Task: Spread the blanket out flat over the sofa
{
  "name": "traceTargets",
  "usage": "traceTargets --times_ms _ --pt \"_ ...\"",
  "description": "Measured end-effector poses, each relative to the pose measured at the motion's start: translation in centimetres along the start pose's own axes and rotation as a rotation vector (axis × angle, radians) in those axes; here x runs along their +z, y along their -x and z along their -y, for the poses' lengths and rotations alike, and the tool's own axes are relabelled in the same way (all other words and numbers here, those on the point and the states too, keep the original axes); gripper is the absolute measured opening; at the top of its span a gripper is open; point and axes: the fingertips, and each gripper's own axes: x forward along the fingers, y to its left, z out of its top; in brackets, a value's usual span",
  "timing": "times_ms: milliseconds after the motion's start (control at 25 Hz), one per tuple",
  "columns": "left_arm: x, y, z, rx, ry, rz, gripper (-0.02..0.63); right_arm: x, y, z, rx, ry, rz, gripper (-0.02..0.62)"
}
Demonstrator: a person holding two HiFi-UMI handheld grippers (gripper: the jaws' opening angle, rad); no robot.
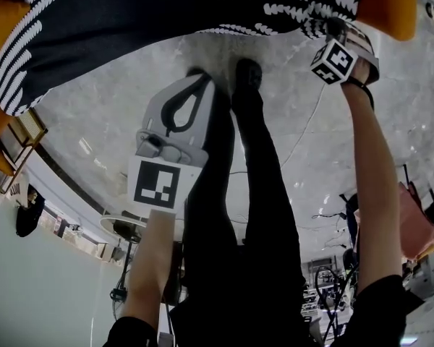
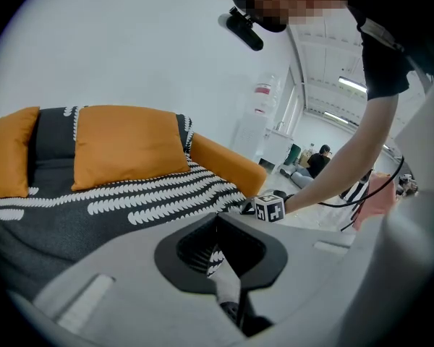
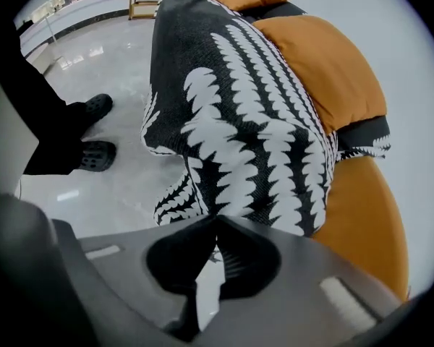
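A black blanket with white leaf-like stripes (image 1: 166,13) (image 2: 130,208) (image 3: 231,121) lies over an orange sofa (image 1: 387,6) (image 2: 224,161) and hangs off its front. Two orange back cushions (image 2: 126,143) (image 3: 325,63) stand against the backrest. My left gripper (image 1: 200,74) (image 2: 217,221) is shut, and a strip of the patterned fabric shows between its jaws. At the blanket's front corner by the sofa arm, my right gripper (image 1: 333,29) (image 2: 247,208) (image 3: 217,221) is shut on the hanging edge, which runs into its jaws.
The person's black-trousered legs and dark shoes (image 1: 247,74) (image 3: 94,154) stand on a glossy grey marble floor (image 1: 116,107) in front of the sofa. A wooden-framed rack (image 1: 22,136) stands at the left. Cables (image 1: 304,136) trail over the floor. Another person (image 2: 320,161) sits far back.
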Motion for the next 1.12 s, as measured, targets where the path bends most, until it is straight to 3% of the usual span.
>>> traceTargets --times_ms 200,360,560,720,880,1120 --pt "-0.4 -0.2 -0.7 0.004 0.0 0.003 0.012 -4.7 -1.2 -0.1 -0.026 0.079 -0.114 0.005" --pt "-0.2 0.2 -0.5 0.007 -0.003 0.003 0.012 -5.2 -1.0 0.2 -0.026 0.113 -0.12 0.005" --pt "0.1 0.1 -0.6 0.015 -0.005 0.01 0.012 -4.3 -1.8 0.3 -0.012 0.009 -0.114 0.02" --pt "1.1 1.1 -0.7 0.028 -0.003 0.023 0.012 -3.9 -0.9 0.1 -0.014 -0.012 -0.088 0.06" --pt "2.3 2.3 -1.2 0.058 -0.003 0.045 0.012 -3.1 0.6 1.0 -0.039 -0.037 -0.055 0.06" --pt "5.3 7.3 -0.7 0.088 0.014 0.065 0.012 -1.2 8.6 2.1 -0.039 -0.205 0.045 0.051"
